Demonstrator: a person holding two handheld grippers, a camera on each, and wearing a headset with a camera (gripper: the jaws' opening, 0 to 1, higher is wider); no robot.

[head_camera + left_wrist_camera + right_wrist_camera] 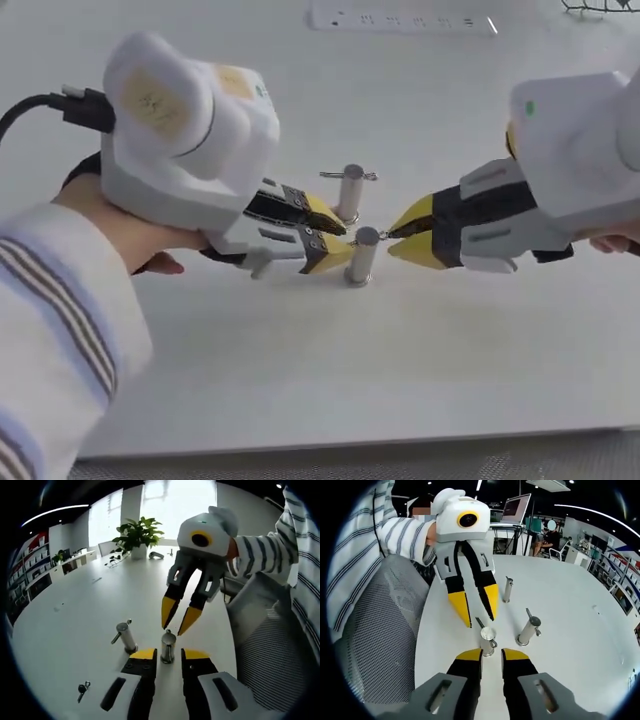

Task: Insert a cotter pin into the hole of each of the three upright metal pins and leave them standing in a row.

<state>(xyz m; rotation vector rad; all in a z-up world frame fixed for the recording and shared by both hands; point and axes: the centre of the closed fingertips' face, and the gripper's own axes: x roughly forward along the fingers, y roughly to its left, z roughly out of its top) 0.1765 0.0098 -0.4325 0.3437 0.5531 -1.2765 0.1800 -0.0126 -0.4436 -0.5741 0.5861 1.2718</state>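
Silver cylindrical near pin (361, 258) is shown upright on the white bench top (300, 370) in the head view. It is flanked by the left gripper (346, 239) and the right gripper (392, 233), whose yellow tips stand at the pin from opposite sides. Behind it, a second silver pin (350, 192) is shown upright with a thin wire cotter pin (345, 175) already through its head.

In the left gripper view, the tool's own jaws are parted slightly wider than the near pin, whose base stands between the tips. Contact cannot be confirmed, and nothing is clamped. The right gripper's jaws are seen a little apart, just above the pin head. A small dark ringed part (82, 690), judged to be a spare cotter pin, lies well apart on the bench.

In the right gripper view, the tool's own jaws are set with a narrow gap and nothing is held between them. The near pin stands just ahead of the tips. A second cotter pin (480, 622) is seen at its head, with a fine leg on the far side and a small loop on the near side. A third silver pin (507, 590) stands farther off; its fitting cannot be determined.

The step in hand is judged to be the fitting of the near pin. The cotter pin is to be pressed home along the hole axis while the pin is steadied against tipping.
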